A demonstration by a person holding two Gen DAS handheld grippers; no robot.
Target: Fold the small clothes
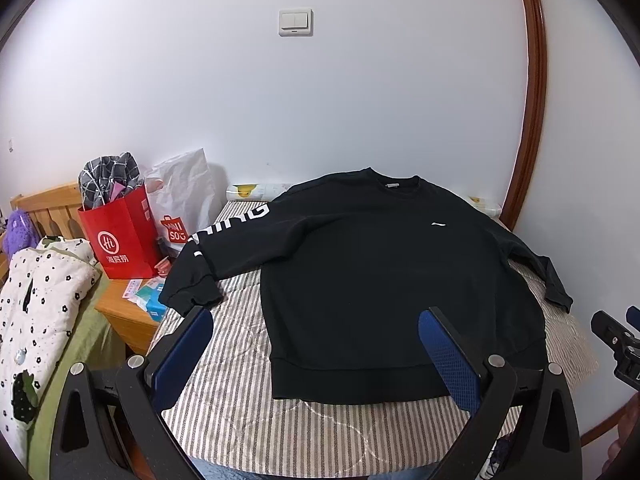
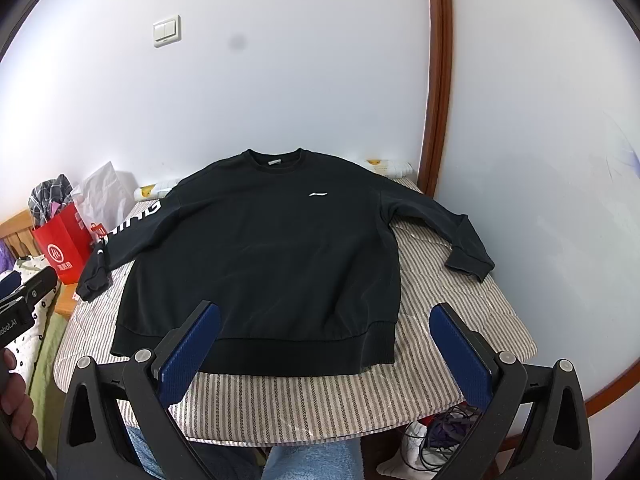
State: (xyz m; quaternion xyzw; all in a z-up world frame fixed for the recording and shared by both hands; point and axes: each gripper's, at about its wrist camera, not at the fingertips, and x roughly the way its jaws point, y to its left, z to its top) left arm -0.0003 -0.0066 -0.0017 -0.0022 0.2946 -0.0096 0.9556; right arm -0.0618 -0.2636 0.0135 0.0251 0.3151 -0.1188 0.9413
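One striped table (image 2: 460, 292) stands against a white wall (image 2: 300, 80).

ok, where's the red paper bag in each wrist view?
Left wrist: red paper bag at mid-left, on the wooden stand beside the lettered sleeve's cuff.
Right wrist: same bag at the far left edge, partly cropped.
Shared landmark: wall switch above the black sweatshirt.

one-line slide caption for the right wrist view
Open right gripper poised above the hem of a black sweatshirt spread flat on a striped pad, sleeves out.
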